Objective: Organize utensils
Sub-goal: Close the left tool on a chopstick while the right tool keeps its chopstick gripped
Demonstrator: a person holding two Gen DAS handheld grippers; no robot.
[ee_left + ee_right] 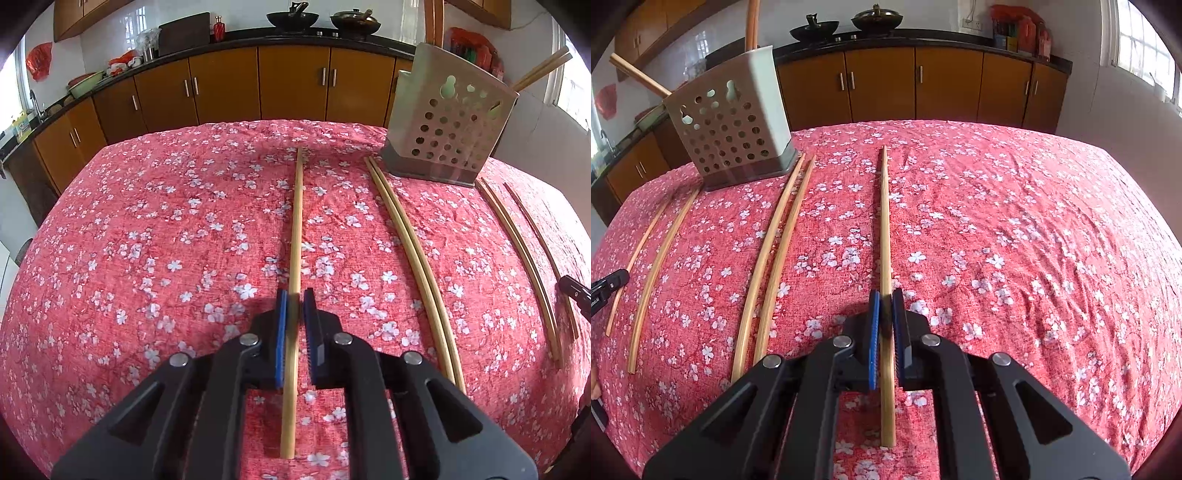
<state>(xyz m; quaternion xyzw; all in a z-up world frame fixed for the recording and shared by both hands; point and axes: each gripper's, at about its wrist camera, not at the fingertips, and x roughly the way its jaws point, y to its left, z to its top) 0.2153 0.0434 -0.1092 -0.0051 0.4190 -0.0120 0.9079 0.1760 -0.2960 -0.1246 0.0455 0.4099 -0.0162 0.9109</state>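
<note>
Several bamboo chopsticks lie lengthwise on the red floral tablecloth (166, 221). My left gripper (294, 295) is shut on one chopstick (296, 236), which runs between its blue pads. My right gripper (885, 295) is shut on another chopstick (884, 229) the same way. A perforated metal utensil holder (448, 125) stands at the far side and holds some chopsticks (543, 70); it also shows in the right wrist view (735, 125). A chopstick pair (410, 240) and more chopsticks (517, 243) lie between the grippers; the right wrist view shows them too (775, 240).
Orange kitchen cabinets (258, 85) and a dark counter with woks (291, 16) run behind the table. The tip of the other gripper shows at the right edge (576, 291) and, in the right wrist view, at the left edge (609, 282).
</note>
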